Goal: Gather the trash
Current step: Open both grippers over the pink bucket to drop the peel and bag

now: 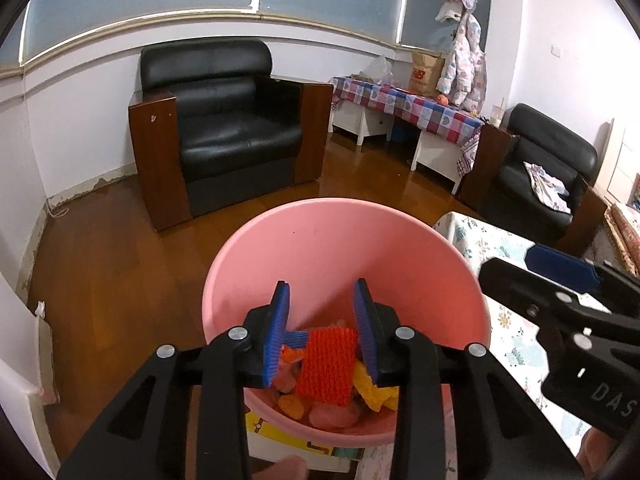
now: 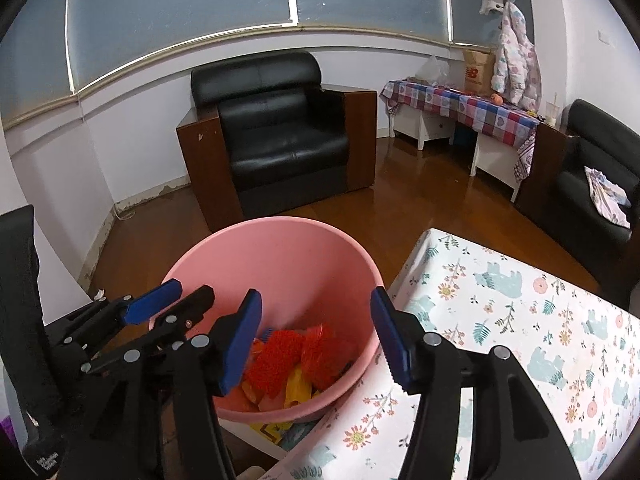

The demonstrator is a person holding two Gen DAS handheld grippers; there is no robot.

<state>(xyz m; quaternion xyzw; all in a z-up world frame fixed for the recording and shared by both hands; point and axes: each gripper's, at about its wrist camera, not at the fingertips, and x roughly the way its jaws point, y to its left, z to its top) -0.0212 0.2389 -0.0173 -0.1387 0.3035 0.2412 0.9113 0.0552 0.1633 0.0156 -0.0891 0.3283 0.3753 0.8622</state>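
- While both grippers hang over a pink bucket, the left gripper has its blue pads spread apart, nothing pressed between them.
- Straight below the gap of the left gripper lies an orange mesh piece, inside the bucket and clear of both pads.
- Around that mesh, lower in the bucket, sit yellow scraps to its right and orange and pink bits to its left and underneath.
- Off to the left gripper's right, the right gripper is also spread wide and pinches nothing.
- Below the right gripper's gap and toward its left pad, the same trash shows as red-orange mesh with a yellow scrap beside it.
- Its right pad sits by the bucket's rim, next to a table with a floral cloth.
- Beyond both grippers, across a wooden floor, stands a black armchair.
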